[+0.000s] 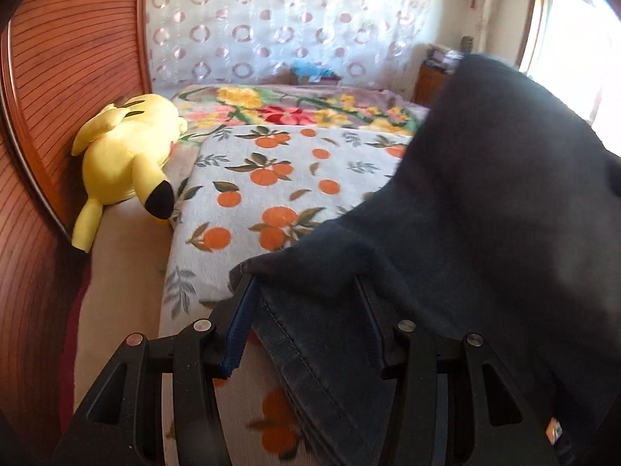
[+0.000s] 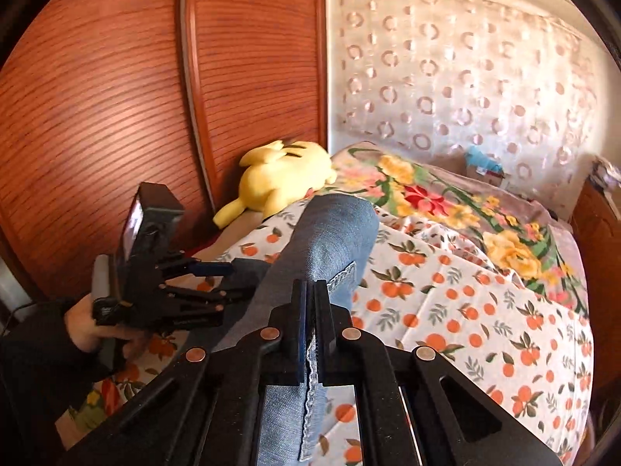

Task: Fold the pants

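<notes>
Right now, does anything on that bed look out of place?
Only the yellow plush toy: it lies face down at the bed's edge against the wooden wardrobe door. The jeans are simply held up mid-fold.

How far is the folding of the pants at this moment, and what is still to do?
Done: both grippers hold the jeans. The right gripper is shut on a denim edge; the left gripper has a stitched hem between its fingers. In hand: the jeans hang lifted above the orange-print blanket. Left: laying them flat and making every fold; no finished fold shows yet.
</notes>
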Tool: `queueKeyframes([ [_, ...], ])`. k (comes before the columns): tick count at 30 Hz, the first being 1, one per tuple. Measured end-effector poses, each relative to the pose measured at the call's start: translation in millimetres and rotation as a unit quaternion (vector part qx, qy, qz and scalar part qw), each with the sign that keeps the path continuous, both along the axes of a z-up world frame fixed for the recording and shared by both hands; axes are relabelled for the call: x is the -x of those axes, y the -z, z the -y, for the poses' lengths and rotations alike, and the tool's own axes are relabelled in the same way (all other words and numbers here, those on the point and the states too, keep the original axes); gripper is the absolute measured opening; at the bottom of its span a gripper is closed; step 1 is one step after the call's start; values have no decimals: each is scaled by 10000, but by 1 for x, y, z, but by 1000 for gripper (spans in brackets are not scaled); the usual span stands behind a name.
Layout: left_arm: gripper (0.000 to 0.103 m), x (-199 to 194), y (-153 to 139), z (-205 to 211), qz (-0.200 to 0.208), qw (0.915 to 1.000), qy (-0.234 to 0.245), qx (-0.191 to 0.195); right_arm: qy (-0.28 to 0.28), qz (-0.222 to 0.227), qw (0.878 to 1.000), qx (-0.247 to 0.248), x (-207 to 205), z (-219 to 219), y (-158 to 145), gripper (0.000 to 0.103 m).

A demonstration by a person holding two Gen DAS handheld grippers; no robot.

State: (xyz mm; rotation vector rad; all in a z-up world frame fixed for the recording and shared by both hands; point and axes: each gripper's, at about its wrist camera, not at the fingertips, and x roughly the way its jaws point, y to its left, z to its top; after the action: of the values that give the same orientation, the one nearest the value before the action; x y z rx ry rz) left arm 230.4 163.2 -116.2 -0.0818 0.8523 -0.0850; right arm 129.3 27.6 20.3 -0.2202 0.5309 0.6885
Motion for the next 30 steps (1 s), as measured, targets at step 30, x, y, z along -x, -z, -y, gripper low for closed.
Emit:
queueKeyframes([
  [30,51,93,-36,-77,401,9958,-812,119,-1397,-500,9888,-126,-8,-53,46,6],
])
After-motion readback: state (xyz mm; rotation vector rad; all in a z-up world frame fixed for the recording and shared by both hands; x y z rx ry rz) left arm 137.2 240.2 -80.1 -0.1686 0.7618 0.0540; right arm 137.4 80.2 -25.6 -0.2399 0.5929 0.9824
